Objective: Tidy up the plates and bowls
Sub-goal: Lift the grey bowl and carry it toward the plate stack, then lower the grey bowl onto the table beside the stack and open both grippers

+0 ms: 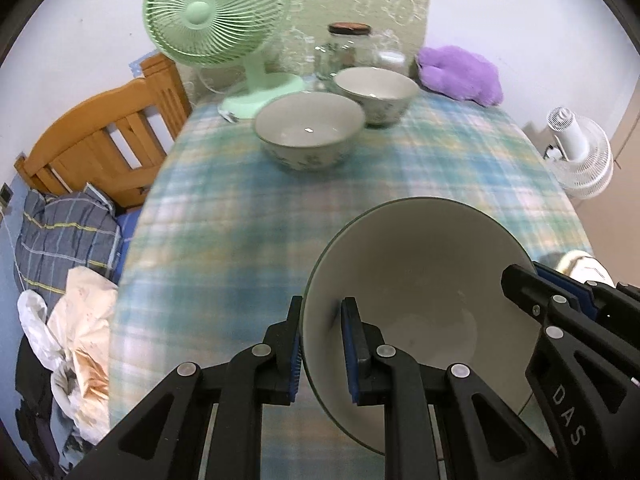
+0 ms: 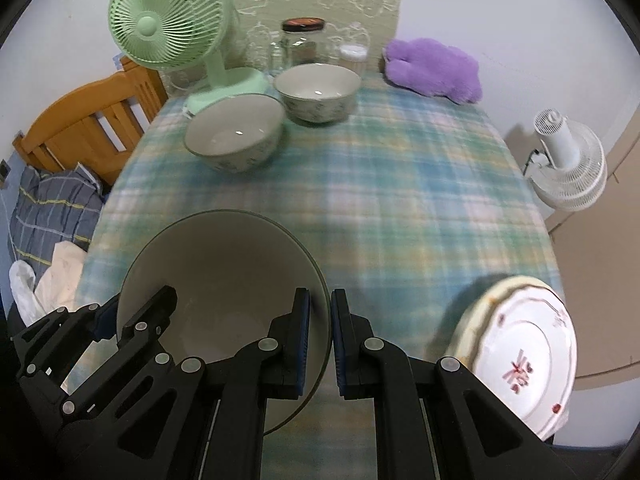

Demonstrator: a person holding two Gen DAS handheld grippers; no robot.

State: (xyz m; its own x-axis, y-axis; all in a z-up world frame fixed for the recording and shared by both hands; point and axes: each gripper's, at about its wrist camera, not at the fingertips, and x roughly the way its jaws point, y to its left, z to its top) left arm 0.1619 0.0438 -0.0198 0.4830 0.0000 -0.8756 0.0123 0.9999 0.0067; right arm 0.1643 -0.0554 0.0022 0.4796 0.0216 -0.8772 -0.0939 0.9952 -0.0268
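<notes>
A large cream bowl (image 1: 420, 272) (image 2: 224, 264) is held above the near end of the plaid-clothed table (image 1: 360, 184) (image 2: 400, 184), tilted. My left gripper (image 1: 322, 344) is shut on its left rim, one pad inside and one outside. My right gripper (image 2: 320, 336) is shut on its right rim the same way. Each gripper shows in the other's view: the right gripper (image 1: 520, 284) and the left gripper (image 2: 110, 316). Two smaller flowered bowls (image 1: 310, 134) (image 1: 376, 94) stand side by side at the far end, also in the right wrist view (image 2: 234, 132) (image 2: 318, 92). A white plate (image 2: 524, 348) with red marks lies at the near right corner.
A green desk fan (image 1: 208, 16) (image 2: 168, 16), a glass jar (image 1: 348, 48) (image 2: 302, 42) and a purple plush (image 1: 464, 74) (image 2: 436, 66) line the far edge. A wooden bed frame (image 1: 108, 136) and bedding (image 1: 60, 236) lie left of the table. A white fan (image 2: 568, 160) stands on the right.
</notes>
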